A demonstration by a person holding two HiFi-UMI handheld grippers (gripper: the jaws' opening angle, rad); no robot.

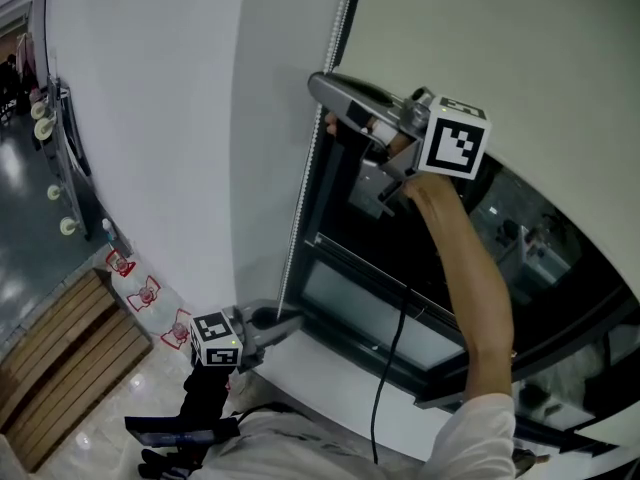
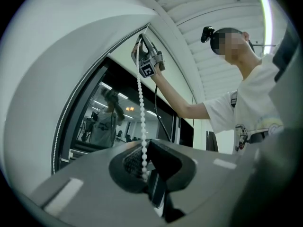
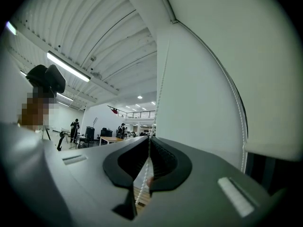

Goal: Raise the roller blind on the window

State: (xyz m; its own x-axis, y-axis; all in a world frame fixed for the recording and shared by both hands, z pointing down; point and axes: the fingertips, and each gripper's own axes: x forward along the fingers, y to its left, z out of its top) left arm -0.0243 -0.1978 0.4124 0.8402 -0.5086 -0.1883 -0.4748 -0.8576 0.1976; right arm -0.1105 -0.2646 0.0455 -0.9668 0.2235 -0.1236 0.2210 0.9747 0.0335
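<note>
Head view: right gripper [image 1: 322, 93] clamped on the bead chain [image 1: 300, 208], high beside the roller blind [image 1: 520, 58], which hangs partway down the window [image 1: 380, 298]. Left gripper [image 1: 290, 320] pinches the same chain low down. Best pulled straight down along the chain's line, hands alternating so one grip always holds.

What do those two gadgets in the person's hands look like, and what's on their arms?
The left gripper and right gripper are grey, with tapering jaws and black ribbed pads. Each carries a cube with black-and-white square markers. A black cable hangs from the right one. The sleeve is short and white.
</note>
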